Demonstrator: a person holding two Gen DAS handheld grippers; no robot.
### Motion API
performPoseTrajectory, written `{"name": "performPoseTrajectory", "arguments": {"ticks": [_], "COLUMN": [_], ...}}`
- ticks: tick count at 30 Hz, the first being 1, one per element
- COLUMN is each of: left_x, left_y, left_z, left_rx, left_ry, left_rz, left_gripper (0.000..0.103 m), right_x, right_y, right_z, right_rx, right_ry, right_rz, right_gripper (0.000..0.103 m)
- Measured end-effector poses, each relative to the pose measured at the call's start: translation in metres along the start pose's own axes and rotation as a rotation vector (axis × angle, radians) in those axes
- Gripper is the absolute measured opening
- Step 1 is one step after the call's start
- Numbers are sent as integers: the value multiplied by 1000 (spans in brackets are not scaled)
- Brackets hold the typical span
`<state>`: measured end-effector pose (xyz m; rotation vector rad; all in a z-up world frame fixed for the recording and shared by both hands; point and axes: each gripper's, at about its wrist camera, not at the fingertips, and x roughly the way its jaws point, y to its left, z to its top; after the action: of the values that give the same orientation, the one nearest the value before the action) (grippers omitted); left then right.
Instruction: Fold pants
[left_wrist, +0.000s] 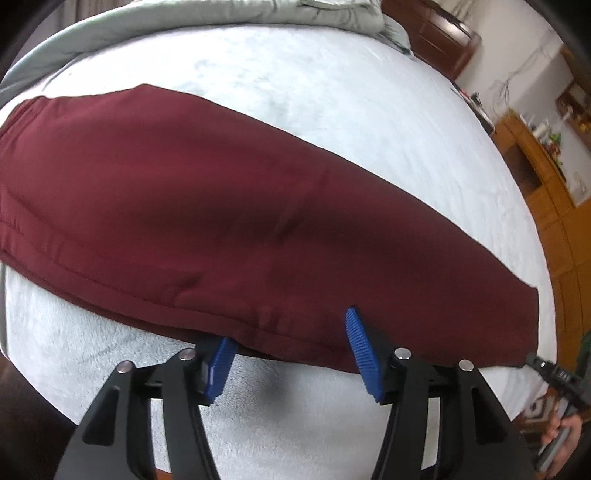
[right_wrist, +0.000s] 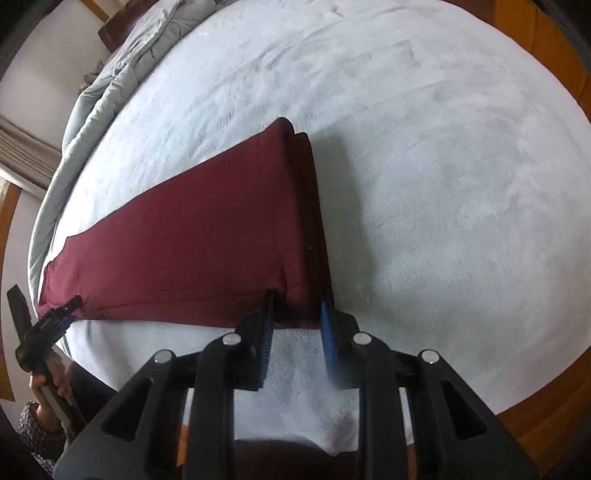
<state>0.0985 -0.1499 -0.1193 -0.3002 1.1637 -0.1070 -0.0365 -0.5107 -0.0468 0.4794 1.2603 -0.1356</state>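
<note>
Lengthwise, the pants (left_wrist: 229, 206) lie on the pale blanket (left_wrist: 332, 122) covering the bed, already doubled leg on leg, with the waistband to the left and the cuffs to the right in the left wrist view. We hold the left gripper (left_wrist: 291, 354) at the near long edge, about mid-length; its blue pads (left_wrist: 360, 350) stand spread, one slipped just under the hem, the other above the cloth, so nothing is yet clamped. The right gripper (right_wrist: 295, 332) sits at the near corner of the cuff end, its jaws pinched on the stacked cuff layers (right_wrist: 299, 229), which are lifted slightly off the blanket.

We judge the step in hand to be the crosswise fold, cuffs carried over toward the waistband. To do it well, we would keep both layers of the cuff inside the right pinch, since a lost lower layer would trail and skew the fold. The left gripper should either close on the near edge at the intended crease or press there as a hinge. We would lift only enough to clear the cloth and keep the near edges aligned. A rumpled quilt (right_wrist: 122, 66) lies well apart at the far side.
</note>
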Motion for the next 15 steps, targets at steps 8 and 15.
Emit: {"name": "performPoseTrajectory", "arguments": {"ticks": [8, 15], "left_x": [-18, -23], "left_y": [-13, -28], "left_z": [-12, -11], "left_rx": [25, 68], "left_ry": [69, 48], "left_rz": [-56, -35], "left_gripper": [58, 60], "right_x": [-21, 4], "right_y": [1, 0], "right_z": [-19, -26], "right_rx": [87, 184], "right_ry": [-50, -23], "right_rz": [124, 188], "right_gripper": [56, 63]}}
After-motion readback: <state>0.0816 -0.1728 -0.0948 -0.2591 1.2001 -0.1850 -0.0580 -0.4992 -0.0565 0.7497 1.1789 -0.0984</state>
